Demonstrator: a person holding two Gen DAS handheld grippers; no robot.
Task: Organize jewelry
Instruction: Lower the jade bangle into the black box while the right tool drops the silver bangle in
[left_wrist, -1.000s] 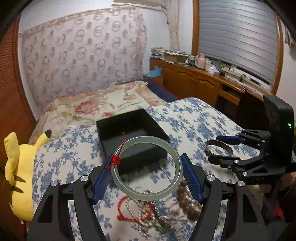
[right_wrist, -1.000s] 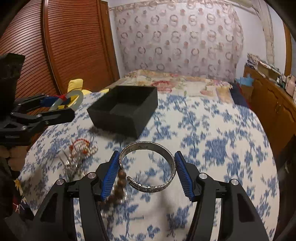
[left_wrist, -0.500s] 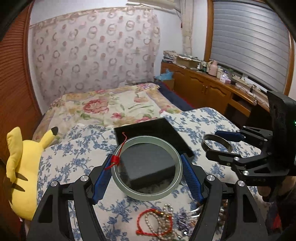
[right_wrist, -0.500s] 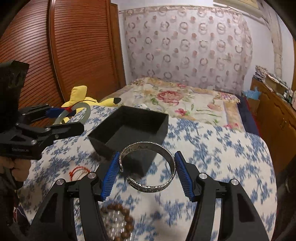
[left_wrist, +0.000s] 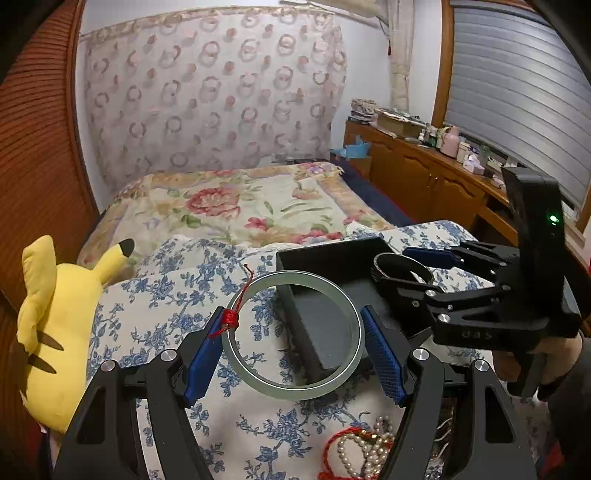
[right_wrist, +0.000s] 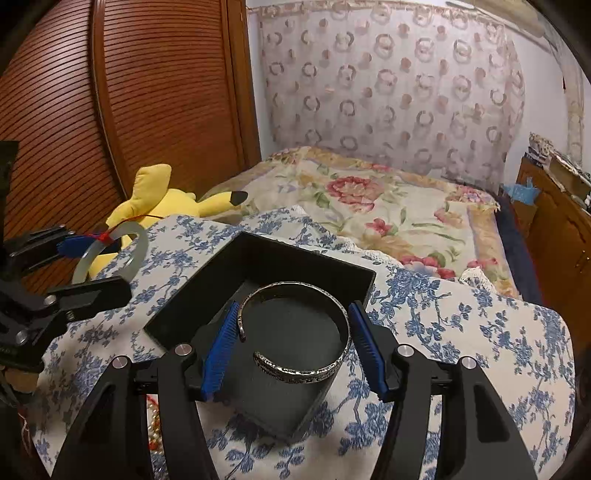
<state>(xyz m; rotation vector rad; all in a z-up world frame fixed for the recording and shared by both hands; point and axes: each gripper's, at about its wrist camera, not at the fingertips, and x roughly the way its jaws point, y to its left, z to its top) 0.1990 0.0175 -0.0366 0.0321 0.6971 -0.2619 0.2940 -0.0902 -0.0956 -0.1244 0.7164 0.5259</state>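
Left wrist view shows the left gripper (left_wrist: 293, 349) with its blue-padded fingers (left_wrist: 202, 356) pressed against opposite sides of a pale green translucent jade bangle (left_wrist: 293, 334), which has a red knotted cord (left_wrist: 229, 318) tied on where it meets the left pad. The bangle is held flat above the blue-and-white floral bedspread (left_wrist: 155, 321), with its far right part over the near left edge of the open black square box (left_wrist: 295, 266). Just below the gripper lies a small heap of pearl strands and red cord jewelry (left_wrist: 360, 448) on the bedspread. Right wrist view shows the right gripper (right_wrist: 293, 338) closed on an open-ended engraved silver cuff bracelet (right_wrist: 306, 371), its blue pads touching the cuff on both sides. The cuff hangs directly over the dark interior of the box (right_wrist: 218, 273), with the gap in the cuff facing toward the left pad. A yellow plush toy with black-tipped ears (right_wrist: 162, 201) rests at the far left edge of the bed, beside the reddish-brown slatted wooden door (right_wrist: 129, 92).
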